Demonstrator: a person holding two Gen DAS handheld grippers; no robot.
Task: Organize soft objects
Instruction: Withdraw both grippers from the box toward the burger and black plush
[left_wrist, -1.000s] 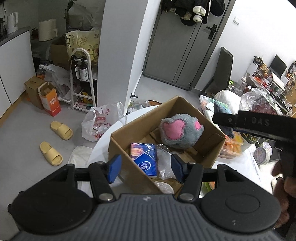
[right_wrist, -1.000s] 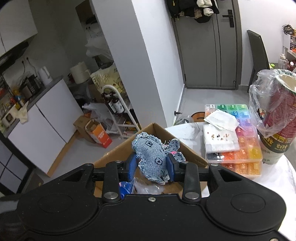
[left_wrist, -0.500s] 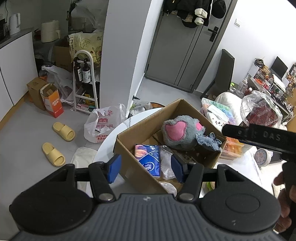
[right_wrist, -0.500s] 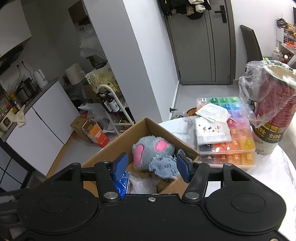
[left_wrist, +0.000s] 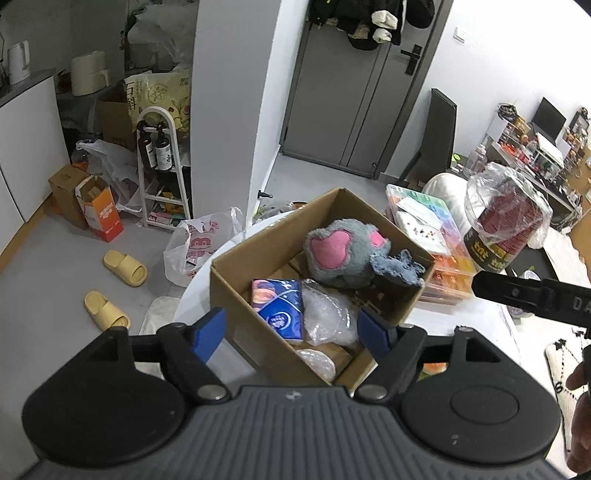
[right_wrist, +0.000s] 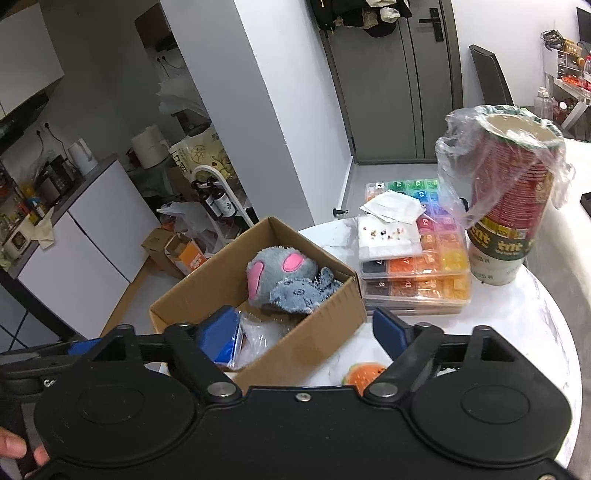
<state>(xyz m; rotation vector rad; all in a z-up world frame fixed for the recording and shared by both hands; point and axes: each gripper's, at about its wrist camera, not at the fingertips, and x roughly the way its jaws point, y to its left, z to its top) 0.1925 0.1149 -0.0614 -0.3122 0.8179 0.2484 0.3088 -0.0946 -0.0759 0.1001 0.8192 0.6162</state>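
An open cardboard box (left_wrist: 236, 291) (right_wrist: 314, 314) stands on the white round table (right_wrist: 535, 332). Inside lie a grey plush with pink ears (left_wrist: 343, 254) (right_wrist: 280, 273), a small denim toy (left_wrist: 397, 267) (right_wrist: 299, 293) against it, a blue tissue pack (left_wrist: 279, 308) and clear plastic bags (left_wrist: 327, 317). My left gripper (left_wrist: 291, 334) is open and empty, near the box's front corner. My right gripper (right_wrist: 304, 332) is open and empty, above the box's near edge. An orange burger-like soft toy (right_wrist: 364, 373) lies on the table by the right gripper.
A stack of colourful bead organiser boxes (right_wrist: 417, 273) (left_wrist: 439, 251) with white paper on top sits right of the box. A bagged stack of red paper cups (right_wrist: 506, 206) (left_wrist: 502, 225) stands beyond. The floor at left holds yellow slippers (left_wrist: 123, 264), bags and a bottle rack (left_wrist: 162, 173).
My right gripper opened and let the denim toy drop into the box beside the grey plush, then drew back and to the right. My left gripper pulled back slightly, still open.
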